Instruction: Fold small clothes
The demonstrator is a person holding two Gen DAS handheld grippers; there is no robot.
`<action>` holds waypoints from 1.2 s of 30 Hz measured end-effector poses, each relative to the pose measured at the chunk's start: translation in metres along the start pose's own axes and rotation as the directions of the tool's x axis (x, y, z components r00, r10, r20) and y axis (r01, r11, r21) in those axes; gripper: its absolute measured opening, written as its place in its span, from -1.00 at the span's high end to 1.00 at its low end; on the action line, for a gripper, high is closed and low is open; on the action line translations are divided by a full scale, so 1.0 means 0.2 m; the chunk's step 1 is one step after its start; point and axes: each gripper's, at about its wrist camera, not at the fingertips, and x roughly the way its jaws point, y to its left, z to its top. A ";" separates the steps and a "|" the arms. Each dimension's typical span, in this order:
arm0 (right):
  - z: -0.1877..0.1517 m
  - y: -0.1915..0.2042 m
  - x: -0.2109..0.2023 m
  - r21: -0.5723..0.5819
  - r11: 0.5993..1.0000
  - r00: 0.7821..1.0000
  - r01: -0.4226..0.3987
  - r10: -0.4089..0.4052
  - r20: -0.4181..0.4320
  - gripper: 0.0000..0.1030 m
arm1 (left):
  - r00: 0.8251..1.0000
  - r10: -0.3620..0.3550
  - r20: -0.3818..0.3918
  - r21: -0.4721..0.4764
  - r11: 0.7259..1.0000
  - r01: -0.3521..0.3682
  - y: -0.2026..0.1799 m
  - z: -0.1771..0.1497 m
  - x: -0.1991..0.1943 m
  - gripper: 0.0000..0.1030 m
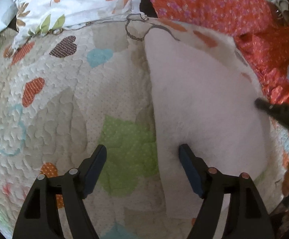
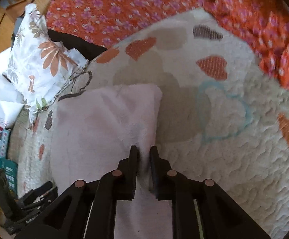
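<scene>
The soft, light white garment (image 2: pixel 104 123) drapes limply; right tool (image 2: pixel 143 151) pinches its edge, left tool (image 1: pixel 142 151) gapes empty astride its border.

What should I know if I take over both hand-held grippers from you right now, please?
Left hand-held gripper: open, holding nothing, straddling the left edge of the white garment.
Right hand-held gripper: shut on the white garment, pinching it near its right edge.
The garment lies mostly flat on the heart-patterned quilt.
Done: garment laid out, right side gripped; how many folds are made, I cannot tell.
Left: grip with the left, probably, then fold.
</scene>
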 end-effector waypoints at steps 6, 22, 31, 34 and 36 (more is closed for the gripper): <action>0.01 0.01 -0.15 -0.038 0.999 0.995 0.016 -0.012 0.099 -0.23 | 0.993 -0.104 0.054 -0.116 0.987 0.110 0.13 0.01 -0.08 -0.47; 0.01 -0.02 0.22 0.137 0.953 0.959 -0.269 0.278 -0.048 0.51 | 0.944 -0.326 0.060 -0.126 0.935 0.331 -0.01 0.12 0.03 0.33; 0.11 0.12 0.00 0.059 0.936 0.938 -0.346 0.343 0.057 0.41 | 0.979 -0.176 0.099 -0.134 0.973 0.189 0.08 0.17 -0.13 0.16; 0.08 0.07 0.10 0.075 0.985 0.988 -0.153 0.154 -0.012 0.35 | 0.995 -0.088 0.052 -0.125 0.988 0.094 0.11 0.12 -0.08 0.16; 0.07 0.00 0.09 0.116 0.981 0.987 -0.157 0.158 -0.004 0.33 | 0.992 -0.108 0.065 -0.123 0.986 0.116 0.13 0.11 -0.11 0.11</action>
